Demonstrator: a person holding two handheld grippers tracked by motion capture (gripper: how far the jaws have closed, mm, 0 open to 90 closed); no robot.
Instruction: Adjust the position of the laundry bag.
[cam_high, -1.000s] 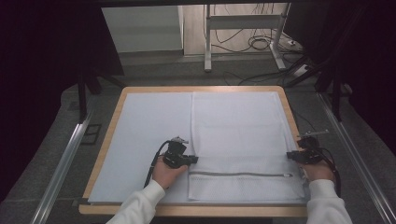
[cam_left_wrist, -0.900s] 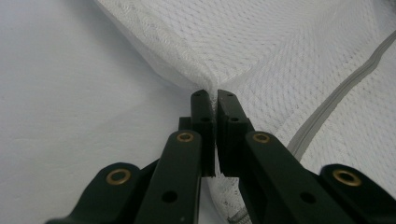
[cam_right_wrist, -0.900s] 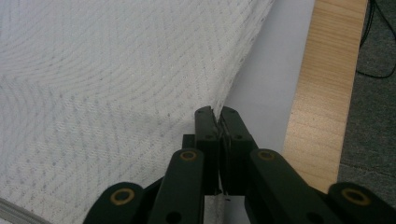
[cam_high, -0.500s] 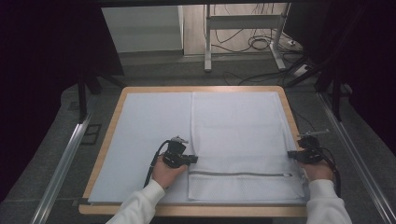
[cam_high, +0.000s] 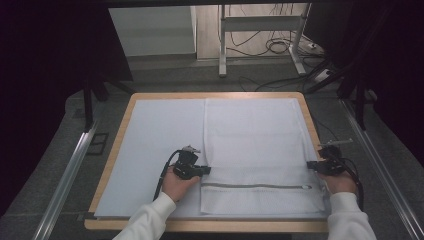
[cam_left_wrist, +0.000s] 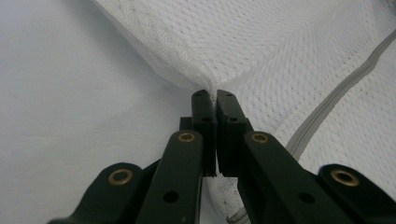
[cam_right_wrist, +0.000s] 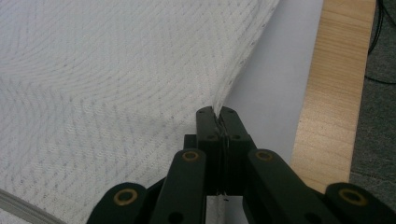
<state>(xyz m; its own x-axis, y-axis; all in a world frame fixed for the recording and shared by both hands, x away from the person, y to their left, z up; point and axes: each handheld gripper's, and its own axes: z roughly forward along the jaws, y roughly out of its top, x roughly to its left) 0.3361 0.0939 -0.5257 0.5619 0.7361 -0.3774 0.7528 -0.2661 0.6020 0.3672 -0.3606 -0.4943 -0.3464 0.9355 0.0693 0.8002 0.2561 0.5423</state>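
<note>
Grippers | left gripper (cam_high: 204, 170) clamps mesh bag (cam_high: 260, 145) left edge | right gripper (cam_high: 311, 164) clamps right edge

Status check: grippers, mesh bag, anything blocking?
Left gripper and right gripper both shut on mesh bag side edges. Bag flat on table, zipper near. Nothing blocking.

Bare sheet (cam_high: 150, 135) left of the mesh bag (cam_high: 255, 135) lies open to passage.

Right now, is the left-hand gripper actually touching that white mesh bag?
Touching. In the left gripper view, the left gripper has its jaws shut on the edge of the mesh bag, and the fabric puckers where they pinch it.
</note>
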